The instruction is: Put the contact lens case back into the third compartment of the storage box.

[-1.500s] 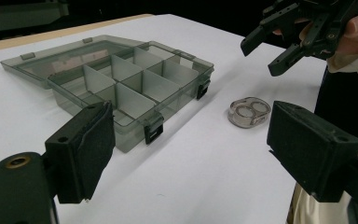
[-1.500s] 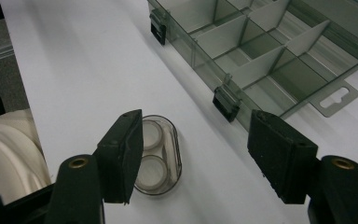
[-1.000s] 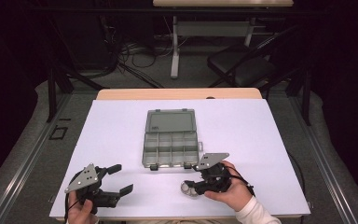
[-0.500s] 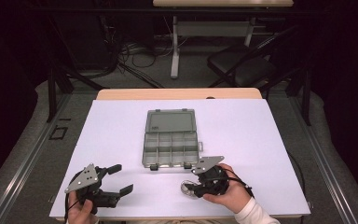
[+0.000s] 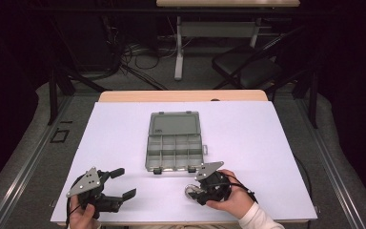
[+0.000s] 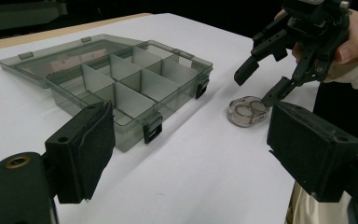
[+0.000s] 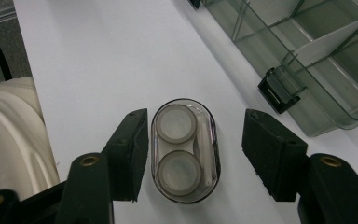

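Progress: I judge nothing stored yet; organizer box (image 5: pixel 175 141) open, compartments empty.
Right gripper (image 7: pixel 193 156): jaws apart, straddling lens case (image 7: pixel 185 150), ungrasped.
Left gripper (image 5: pixel 120 183): open, empty, left of box.

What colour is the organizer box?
Translucent smoky grey organizer box with black latches; clearest in the left gripper view.

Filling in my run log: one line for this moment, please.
right gripper: open, straddling lens case | left gripper: open, idle | organizer box: open
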